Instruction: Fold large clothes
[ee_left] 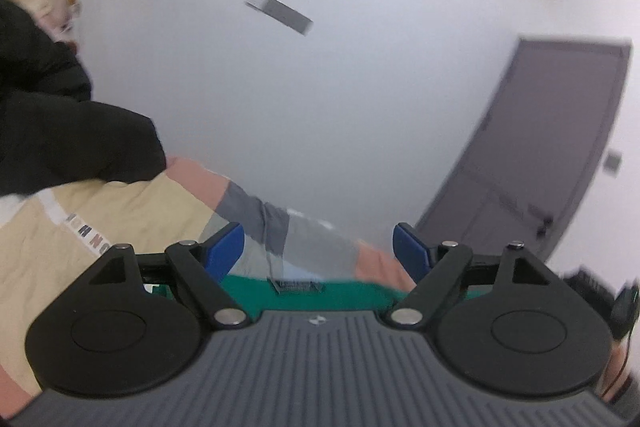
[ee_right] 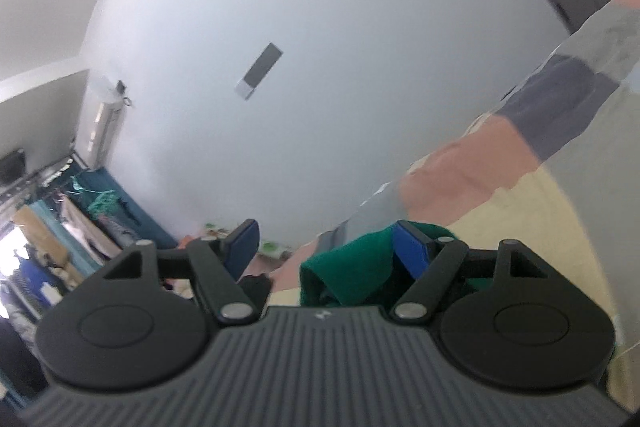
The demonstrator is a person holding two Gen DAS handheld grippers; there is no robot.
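Bedding (ee_left: 120, 227), patchwork of cream, pink and grey: widest item, lying under everything. Green garment (ee_right: 352, 267): bunched low between both claws, near edge flat in the left view; risk that its fold slackens unheld. My left gripper (ee_left: 318, 247): jaws apart, empty. My right gripper (ee_right: 326, 245): jaws apart, cloth brushing one finger (ee_right: 412, 247); risk of a snag dragging it askew.

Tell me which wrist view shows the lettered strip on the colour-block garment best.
The left wrist view. The lettered strip runs across the cream panel of the colour-block garment, blurred but visible left of the left gripper. The right wrist view shows the same garment with cream, pink and grey panels beyond the right gripper, but no lettering.
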